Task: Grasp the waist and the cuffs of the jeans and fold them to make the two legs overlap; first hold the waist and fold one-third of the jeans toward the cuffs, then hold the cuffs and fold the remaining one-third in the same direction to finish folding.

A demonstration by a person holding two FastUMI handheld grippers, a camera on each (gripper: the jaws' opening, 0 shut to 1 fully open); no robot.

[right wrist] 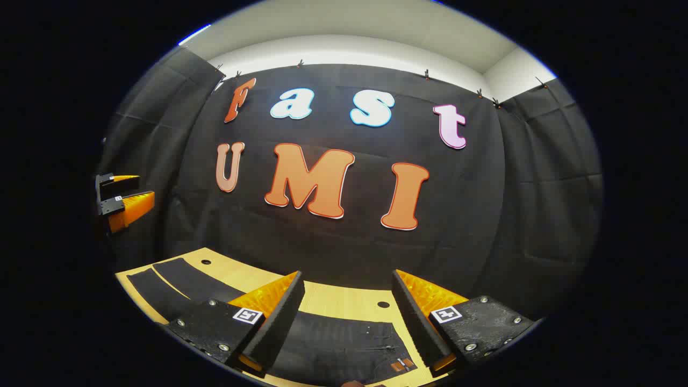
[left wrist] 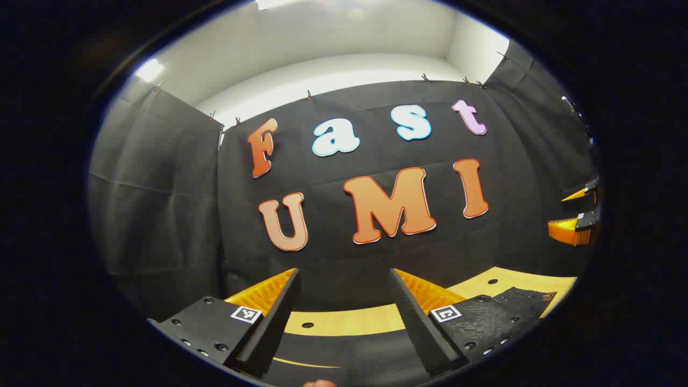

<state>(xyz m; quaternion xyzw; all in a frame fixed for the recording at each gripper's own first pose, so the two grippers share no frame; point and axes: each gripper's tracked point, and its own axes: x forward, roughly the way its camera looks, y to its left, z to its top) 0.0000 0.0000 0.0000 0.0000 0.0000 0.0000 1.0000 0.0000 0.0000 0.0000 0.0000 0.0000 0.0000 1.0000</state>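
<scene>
On the table point(right wrist: 333, 301), jeans point(right wrist: 333, 344) lie flat below both grippers, waist under right gripper point(right wrist: 346, 317), legs running toward left gripper point(left wrist: 344, 317). Both jaws spread, empty, hovering above.

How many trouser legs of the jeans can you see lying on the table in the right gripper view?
2. Both legs of the jeans lie flat on the table at lower left, side by side: one nearer the edge, the other beside it. Their cuff ends may be hidden.
</scene>
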